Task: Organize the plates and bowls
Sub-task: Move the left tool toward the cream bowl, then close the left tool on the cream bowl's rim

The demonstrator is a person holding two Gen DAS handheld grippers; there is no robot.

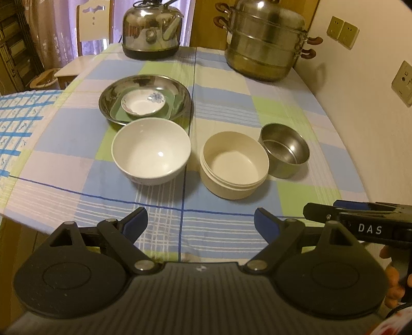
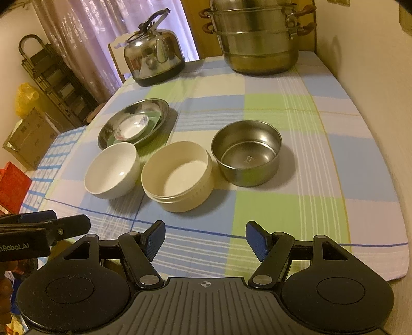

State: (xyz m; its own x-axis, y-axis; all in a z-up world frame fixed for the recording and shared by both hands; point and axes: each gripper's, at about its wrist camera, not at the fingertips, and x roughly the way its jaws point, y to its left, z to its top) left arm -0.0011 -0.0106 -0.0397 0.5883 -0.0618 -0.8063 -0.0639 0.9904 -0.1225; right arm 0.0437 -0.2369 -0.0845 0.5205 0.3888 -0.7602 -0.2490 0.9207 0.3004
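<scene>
A wide steel plate (image 1: 180, 90) (image 2: 154, 104) holds a green square plate (image 1: 170, 104) (image 2: 154, 121) with a small flowered saucer (image 1: 143, 103) (image 2: 131, 127) on top. In front of it stand a white ceramic bowl (image 1: 150, 152) (image 2: 112, 170), a cream plastic bowl (image 1: 233, 167) (image 2: 177, 176) and a steel bowl (image 1: 284, 153) (image 2: 247, 152), side by side. My left gripper (image 1: 200, 221) hangs open above the near cloth, nothing between its blue pads. My right gripper (image 2: 206, 238) is open too, short of the cream bowl, empty.
A steel kettle (image 1: 152, 28) (image 2: 154, 55) and a stacked steamer pot (image 1: 265, 41) (image 2: 257, 38) stand at the back of the checked tablecloth (image 1: 77, 144) (image 2: 296, 211). A wall with sockets (image 1: 342, 32) runs along the right. A chair (image 1: 94, 23) stands behind the table on the left.
</scene>
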